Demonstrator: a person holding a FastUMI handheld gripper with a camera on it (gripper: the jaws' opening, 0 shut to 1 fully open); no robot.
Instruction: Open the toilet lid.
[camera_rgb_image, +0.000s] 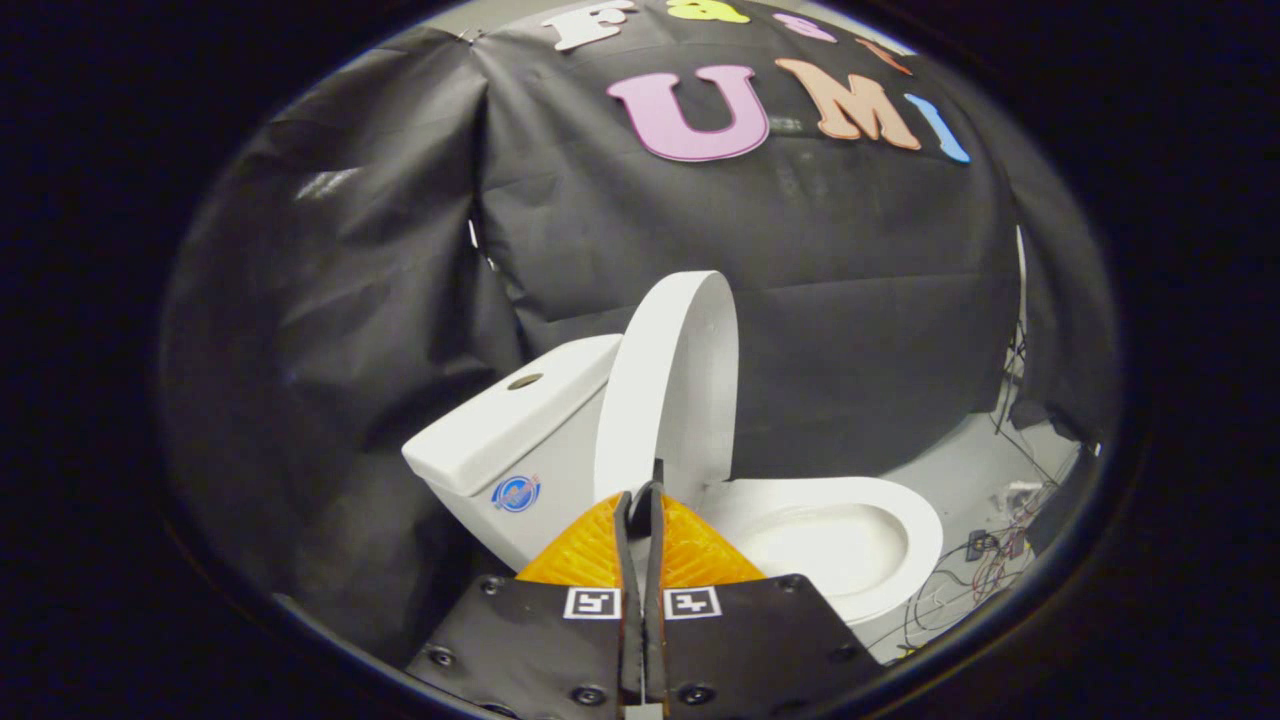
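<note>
1. White ceramic makes up the toilet (560, 450), which stands against the booth's black cloth wall (400, 250), just ahead of the fingers.
2. Its toilet lid (668, 385) stands raised, nearly upright and seen almost edge-on, leaning back toward the tank (510, 420).
3. The tank sits to the left of the lid; a round flush button (524, 381) shows on its top, and a small round blue sticker (516, 493) is on its front face.
4. To the right of the lid, the seat ring (905, 530) lies flat, and the open bowl (820, 545) shows inside it.
5. The gripper (642, 495) sits low in the view, directly in front of the lid's lower end.
6. Its two fingers (625, 540) are pressed close together, with only a thin slit between them and nothing visibly held there.
7. The fingertips overlap the bottom of the lid in the view; whether they touch it cannot be told.
8. Two square black-and-white markers (592, 603) sit on the gripper's dark body, one on each side of the slit, and screws dot the plates below them.
9. Beyond the bowl, on the pale floor (960, 470) to the right, lies a tangle of thin cables (985, 565) with small dark pieces among them.
10. More wiring runs up along the right side of the cloth wall.
</note>
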